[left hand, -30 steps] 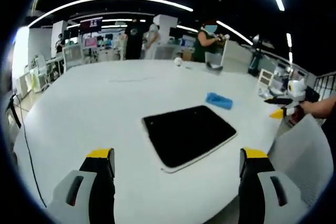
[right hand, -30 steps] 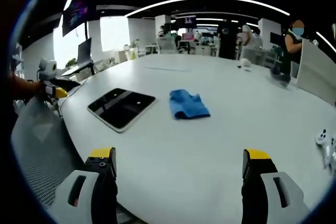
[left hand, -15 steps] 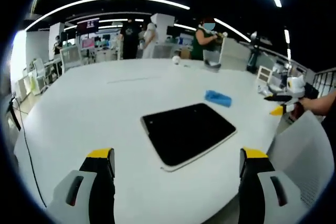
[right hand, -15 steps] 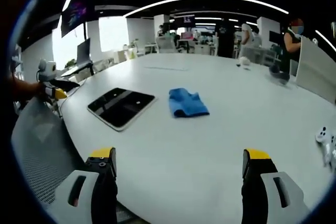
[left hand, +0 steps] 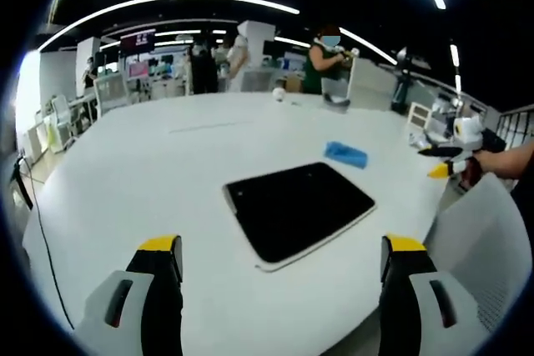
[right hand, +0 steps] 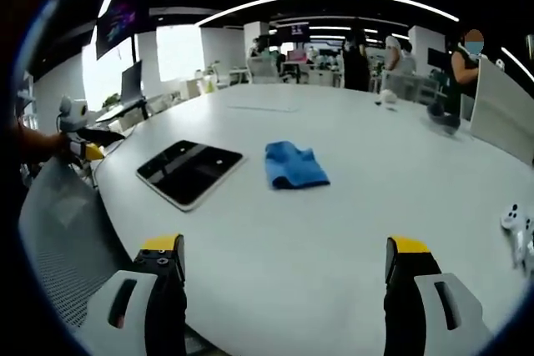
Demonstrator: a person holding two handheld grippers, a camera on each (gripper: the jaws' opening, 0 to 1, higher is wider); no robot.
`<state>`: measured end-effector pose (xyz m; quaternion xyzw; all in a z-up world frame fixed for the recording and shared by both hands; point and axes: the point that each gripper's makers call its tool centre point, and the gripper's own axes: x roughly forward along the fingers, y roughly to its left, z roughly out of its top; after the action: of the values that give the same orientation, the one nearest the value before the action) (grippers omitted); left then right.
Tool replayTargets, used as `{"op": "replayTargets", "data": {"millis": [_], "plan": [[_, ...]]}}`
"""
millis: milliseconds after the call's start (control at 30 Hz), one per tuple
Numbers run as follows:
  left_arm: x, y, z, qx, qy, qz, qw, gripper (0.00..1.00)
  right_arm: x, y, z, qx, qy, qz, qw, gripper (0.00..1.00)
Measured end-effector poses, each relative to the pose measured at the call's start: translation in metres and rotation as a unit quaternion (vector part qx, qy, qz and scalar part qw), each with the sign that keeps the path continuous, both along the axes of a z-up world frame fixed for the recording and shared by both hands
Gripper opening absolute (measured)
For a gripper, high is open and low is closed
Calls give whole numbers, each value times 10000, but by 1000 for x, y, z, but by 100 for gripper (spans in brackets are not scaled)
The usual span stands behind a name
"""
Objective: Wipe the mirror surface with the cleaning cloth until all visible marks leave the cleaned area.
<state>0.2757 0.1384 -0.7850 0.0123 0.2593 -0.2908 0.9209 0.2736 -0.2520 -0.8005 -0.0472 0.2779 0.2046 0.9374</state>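
- Big white desk (left hand: 125, 164), people standing at its far edge; nothing lies between the jaws and the mirror.
- Right gripper view catches a white controller (right hand: 519, 224) at the desk's right edge.
- Mirror (left hand: 299, 212) lies flat, dark, white-rimmed; blue cleaning cloth (right hand: 294, 166) sits crumpled just beside it.
- Left gripper (left hand: 282, 248) and right gripper (right hand: 284, 249): jaws wide, empty.
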Motion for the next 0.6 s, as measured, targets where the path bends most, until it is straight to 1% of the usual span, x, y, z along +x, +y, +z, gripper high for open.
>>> {"op": "replayTargets", "data": {"millis": [133, 200, 233, 300, 467, 600], "plan": [[0, 0, 0, 33, -6, -11, 10000, 99, 6, 0, 5, 35, 24, 34, 10000, 100], [0, -1, 0, 54, -16, -27, 10000, 99, 9, 7, 10, 163, 145, 147, 9997, 100], [-1, -1, -1, 61, -1, -37, 10000, 99, 12, 9, 13, 166, 153, 162, 9996, 100], [-1, 0, -2, 105, 27, -46, 9999, 99, 16, 13, 14, 229, 318, 243, 9989, 100], [0, 1, -2, 77, 23, -8, 10000, 99, 31, 16, 26, 115, 281, 365, 9989, 100], [0, 1, -2, 90, 17, -11, 10000, 99, 44, 19, 31, 64, 306, 466, 9984, 100]]}}
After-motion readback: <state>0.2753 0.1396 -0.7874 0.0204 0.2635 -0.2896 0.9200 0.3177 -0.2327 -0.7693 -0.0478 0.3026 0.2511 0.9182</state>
